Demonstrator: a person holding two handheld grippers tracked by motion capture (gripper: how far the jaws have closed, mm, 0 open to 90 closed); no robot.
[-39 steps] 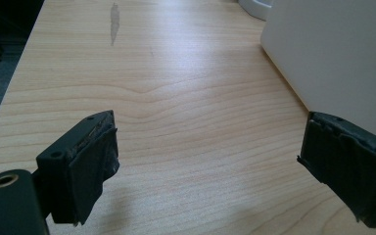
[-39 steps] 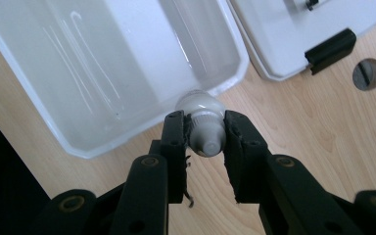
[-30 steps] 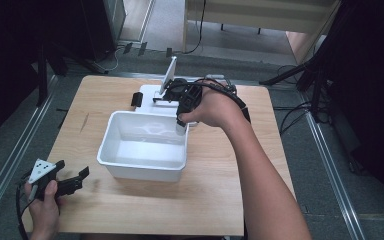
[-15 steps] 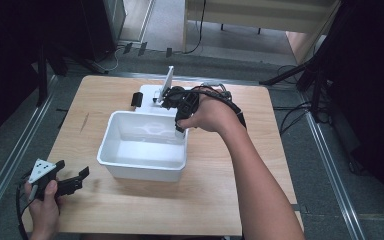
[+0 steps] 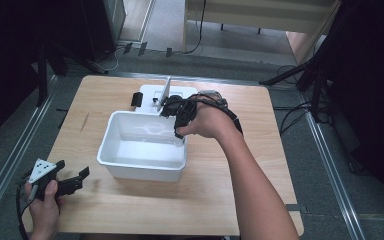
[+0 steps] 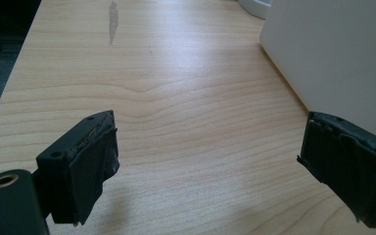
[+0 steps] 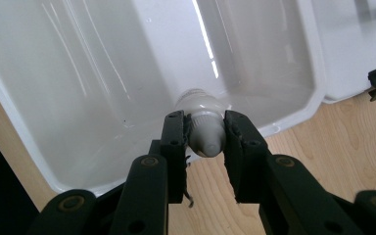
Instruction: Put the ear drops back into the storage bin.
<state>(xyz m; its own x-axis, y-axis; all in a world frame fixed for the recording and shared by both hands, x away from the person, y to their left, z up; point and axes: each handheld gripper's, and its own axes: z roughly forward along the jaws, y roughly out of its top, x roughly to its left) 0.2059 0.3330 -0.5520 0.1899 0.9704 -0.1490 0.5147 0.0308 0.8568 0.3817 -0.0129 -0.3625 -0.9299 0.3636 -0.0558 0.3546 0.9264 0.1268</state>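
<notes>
A light bulb [image 7: 204, 128] is gripped at its grey screw base by the right tongs [image 7: 204, 142] and held over the far corner of the white tub [image 5: 130, 165], which stands mid-worktop [image 5: 230, 210]. The glass is judged light, smooth and easily broken, so the stiff base is the safer place to be held, with gentle pressure only. The left tongs [image 6: 210, 166] are held wide open and empty above bare wood, beside the tub's near left corner.
</notes>
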